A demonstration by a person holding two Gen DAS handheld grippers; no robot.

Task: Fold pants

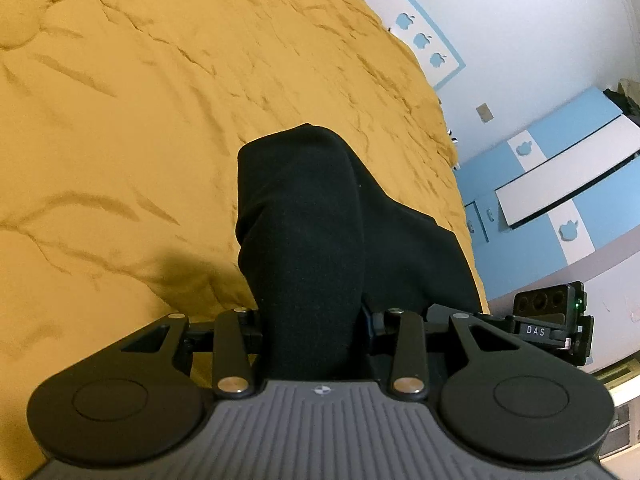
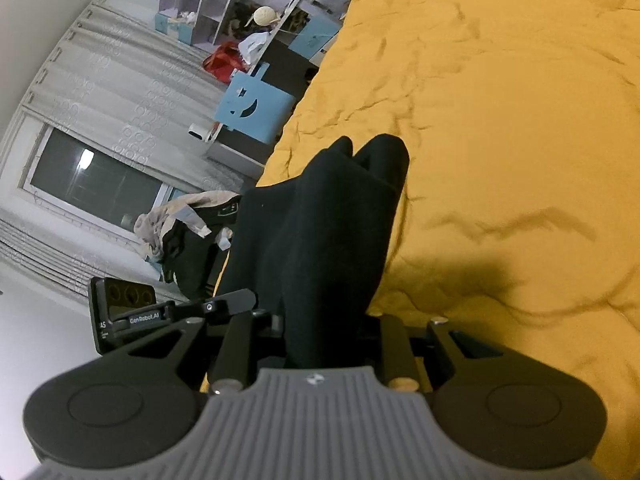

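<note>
Currently: pants point(image 1: 304, 216) lifted above bed point(image 1: 120, 120) | left gripper point(image 1: 310, 344) jaws clamped on cloth | right gripper point(image 2: 326, 340) likewise | held up, likely to align legs before folding.

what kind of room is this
Most likely a child's bedroom: a bed with a mustard bedspread, a blue-and-white wardrobe with apple cutouts, and a curtained window. Both grippers hold black pants over the bed.

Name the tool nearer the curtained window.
Left, likely. The left tool grips the pants on the window side; the right tool grips them on the bedspread side.
</note>
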